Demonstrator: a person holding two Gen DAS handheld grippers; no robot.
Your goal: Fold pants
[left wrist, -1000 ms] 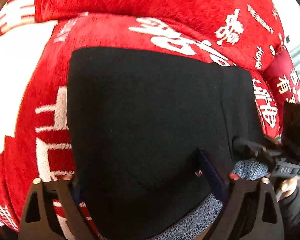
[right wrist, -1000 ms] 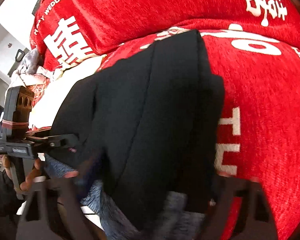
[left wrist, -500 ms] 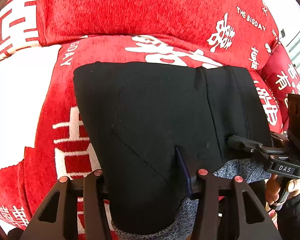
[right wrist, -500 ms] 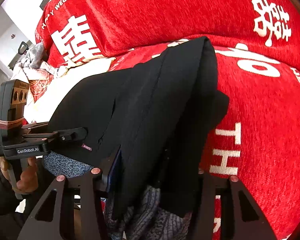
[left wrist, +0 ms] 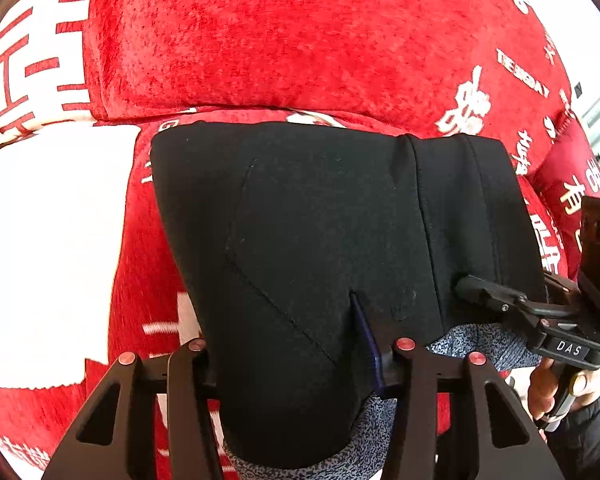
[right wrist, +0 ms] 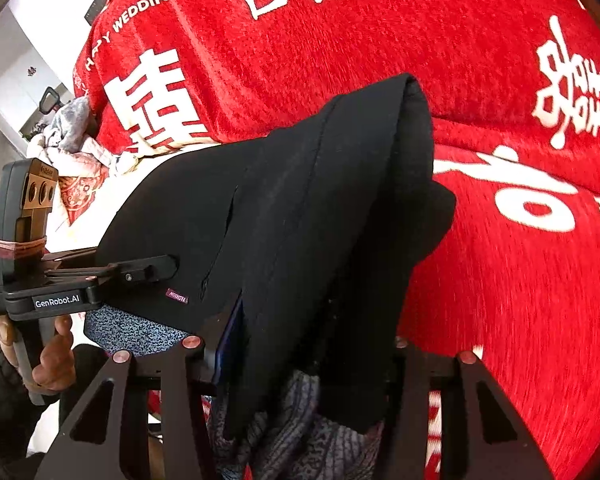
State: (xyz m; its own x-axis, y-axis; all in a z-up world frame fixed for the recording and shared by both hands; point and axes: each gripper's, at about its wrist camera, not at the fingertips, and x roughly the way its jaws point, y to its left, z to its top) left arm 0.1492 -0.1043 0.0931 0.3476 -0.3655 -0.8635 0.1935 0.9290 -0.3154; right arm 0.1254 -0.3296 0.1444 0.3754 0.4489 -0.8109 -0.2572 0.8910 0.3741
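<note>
The black pants lie folded on a red sofa seat, and a grey speckled lining shows along their near edge. My left gripper is shut on that near edge, the cloth bunched between its fingers. At the right of the same view, the right gripper bites the same edge. In the right wrist view the pants hang in a raised ridge from my right gripper, which is shut on them. The left gripper grips the pants at the left there.
A red sofa cover with white characters lies under and behind the pants, with a large white patch to the left. A red cushion sits at the right. Crumpled cloth lies far left. A hand holds each gripper's handle.
Both grippers' jaws narrowed from wide onto the pants' near edge, then rose and pulled back with it. The near edge now hangs lifted off the seat.
</note>
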